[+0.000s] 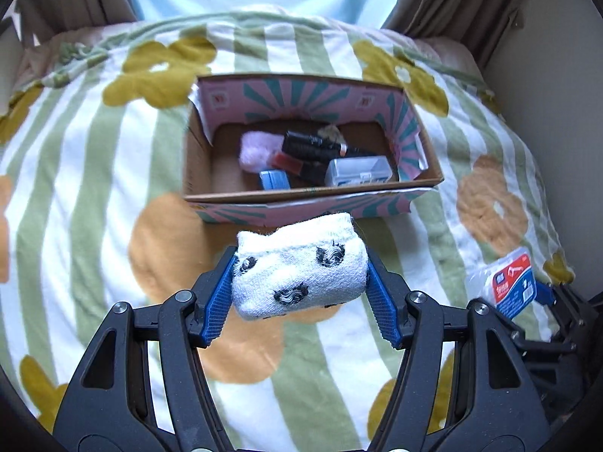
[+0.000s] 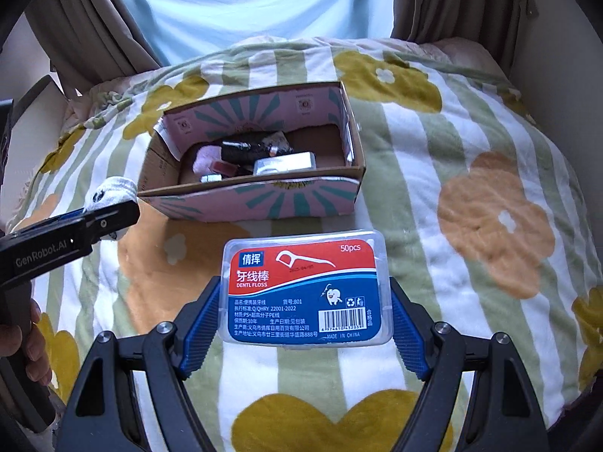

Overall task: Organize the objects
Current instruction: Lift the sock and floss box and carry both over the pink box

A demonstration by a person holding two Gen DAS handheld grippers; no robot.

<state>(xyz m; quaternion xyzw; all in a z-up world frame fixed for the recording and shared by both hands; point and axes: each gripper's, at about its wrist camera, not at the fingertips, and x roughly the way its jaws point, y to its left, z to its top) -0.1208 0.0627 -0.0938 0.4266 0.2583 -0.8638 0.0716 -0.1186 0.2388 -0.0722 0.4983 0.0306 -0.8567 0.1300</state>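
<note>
My left gripper [image 1: 299, 282] is shut on a rolled white sock with black spots [image 1: 301, 267] and holds it above the bed, just in front of the open cardboard box [image 1: 301, 211]. My right gripper [image 2: 303, 320] is shut on a clear dental floss box with a red and blue label [image 2: 305, 290], also short of the cardboard box [image 2: 264, 203]. The cardboard box holds a pink fluffy item [image 1: 254, 150], black tubes [image 1: 312, 145], a clear plastic case [image 1: 358, 171] and a blue item [image 1: 275, 180]. The sock [image 2: 111, 192] and left gripper [image 2: 109, 213] show at the left of the right wrist view.
The box stands on a bed with a green-striped flower blanket [image 1: 94, 188]. Brown curtains [image 2: 94, 26] and a bright window lie behind it. A wall [image 1: 557, 75] runs along the right side. The floss box and right gripper show at the right edge of the left wrist view [image 1: 512, 282].
</note>
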